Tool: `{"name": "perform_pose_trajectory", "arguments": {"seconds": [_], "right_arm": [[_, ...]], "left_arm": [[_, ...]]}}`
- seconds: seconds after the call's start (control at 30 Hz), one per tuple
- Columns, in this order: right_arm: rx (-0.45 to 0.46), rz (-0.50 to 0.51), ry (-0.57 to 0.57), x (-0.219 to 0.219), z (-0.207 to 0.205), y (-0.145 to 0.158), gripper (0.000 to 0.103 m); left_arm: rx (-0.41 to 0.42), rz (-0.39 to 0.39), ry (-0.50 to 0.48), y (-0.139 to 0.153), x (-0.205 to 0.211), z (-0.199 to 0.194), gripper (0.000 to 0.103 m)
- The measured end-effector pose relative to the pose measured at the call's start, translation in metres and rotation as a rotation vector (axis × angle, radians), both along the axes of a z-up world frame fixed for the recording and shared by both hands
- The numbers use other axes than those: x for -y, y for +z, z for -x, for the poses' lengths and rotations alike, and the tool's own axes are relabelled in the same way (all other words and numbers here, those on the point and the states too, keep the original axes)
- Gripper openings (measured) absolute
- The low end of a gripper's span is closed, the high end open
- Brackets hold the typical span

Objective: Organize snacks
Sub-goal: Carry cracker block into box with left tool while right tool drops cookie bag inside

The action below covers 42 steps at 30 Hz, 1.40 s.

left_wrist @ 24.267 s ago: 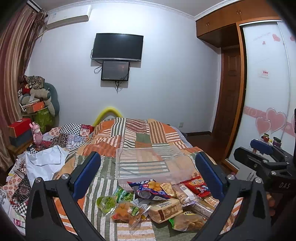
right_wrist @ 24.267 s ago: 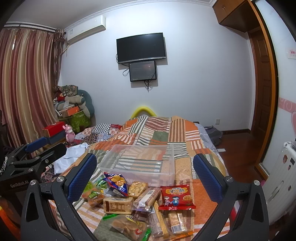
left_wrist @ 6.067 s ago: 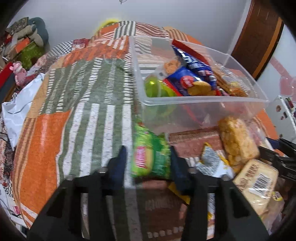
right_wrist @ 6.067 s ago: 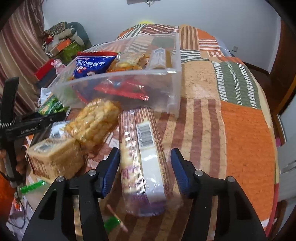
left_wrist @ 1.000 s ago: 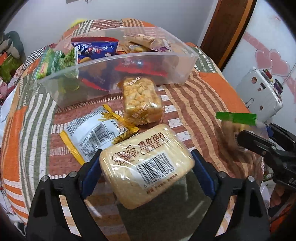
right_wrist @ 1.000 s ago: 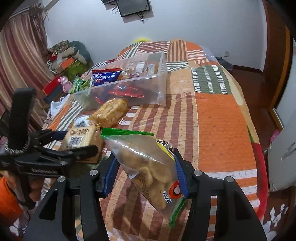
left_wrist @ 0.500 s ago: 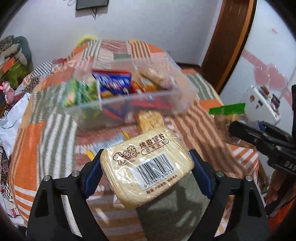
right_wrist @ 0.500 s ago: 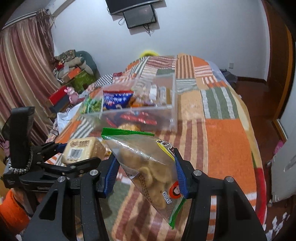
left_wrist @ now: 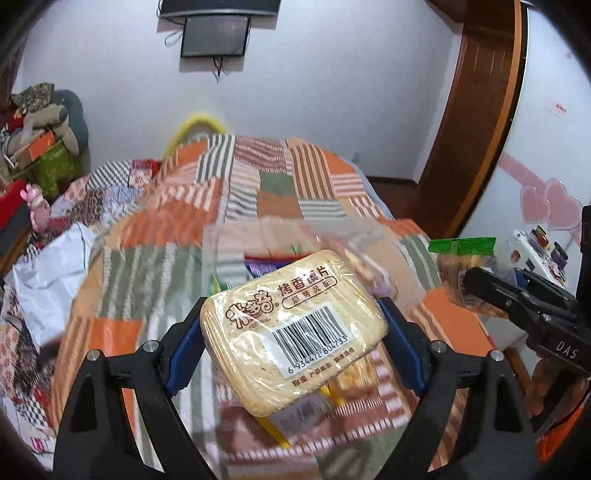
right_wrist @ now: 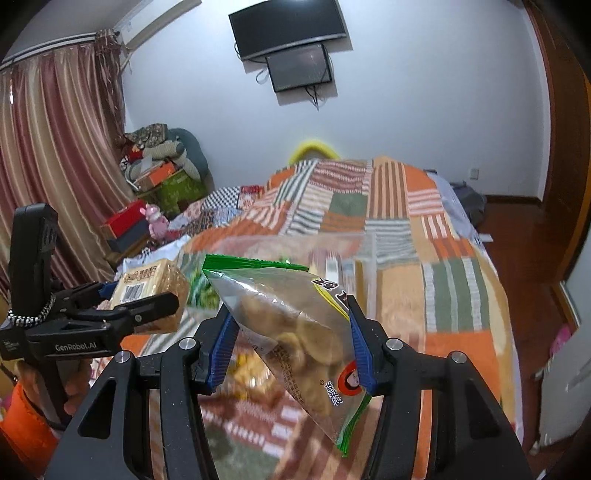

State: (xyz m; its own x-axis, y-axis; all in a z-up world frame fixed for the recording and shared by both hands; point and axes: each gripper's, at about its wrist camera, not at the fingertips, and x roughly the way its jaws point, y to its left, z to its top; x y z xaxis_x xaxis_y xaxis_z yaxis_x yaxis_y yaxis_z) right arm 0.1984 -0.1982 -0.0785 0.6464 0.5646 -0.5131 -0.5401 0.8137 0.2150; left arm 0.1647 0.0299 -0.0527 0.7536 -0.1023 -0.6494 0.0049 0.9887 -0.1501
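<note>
Glossy plastic snack bag (right_wrist: 295, 332), cloth quilt (right_wrist: 443, 295)

Two black two-finger tools with blue pads: left tool (left_wrist: 291, 328), right tool (right_wrist: 290, 343). One snack per tool, two held in total: one rectangular clear-wrapped pack of toasted bread slices with a barcode label (left_wrist: 291, 325), one clear bag of golden fried snacks with a green sealed top (right_wrist: 295, 325). One clear plastic storage bin (left_wrist: 295, 236) on one patchwork-quilted bed (left_wrist: 273, 192); packets inside too blurred to count. At least two loose packets under the left tool: one yellow-edged silver wrapper (left_wrist: 295, 417), one pack of yellow puffed pieces (left_wrist: 354, 376). Two dark wall screens: one black television (right_wrist: 286, 26), one smaller monitor (right_wrist: 299, 72).
</note>
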Motion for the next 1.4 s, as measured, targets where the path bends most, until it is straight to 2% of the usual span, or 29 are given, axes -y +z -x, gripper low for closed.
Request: {"name": "perform_pose_trajectory", "arguments": {"seconds": [0.17, 0.37, 0.73, 0.9, 1.2, 1.4], "right_arm": [[0.023, -0.008, 0.004, -0.017, -0.021, 0.009, 0.051], [0.023, 0.008, 0.005, -0.034, -0.047, 0.008, 0.051], [-0.038, 0.032, 0.008, -0.06, -0.092, -0.014, 0.051], [-0.061, 0.075, 0.013, -0.071, -0.106, -0.027, 0.051], [-0.114, 0.12, 0.035, -0.088, -0.12, -0.044, 0.052], [-0.104, 0.139, 0.03, -0.087, -0.116, -0.041, 0.054]], "left_arm": [[0.007, -0.028, 0.026, 0.006, -0.013, -0.026, 0.087], [-0.031, -0.033, 0.051, -0.006, -0.029, -0.06, 0.087], [-0.093, -0.035, 0.058, -0.04, -0.042, -0.109, 0.087], [-0.125, -0.02, 0.057, -0.055, -0.046, -0.129, 0.087], [-0.146, 0.008, 0.056, -0.067, -0.05, -0.145, 0.087], [-0.132, -0.041, 0.046, -0.062, -0.046, -0.137, 0.088]]}}
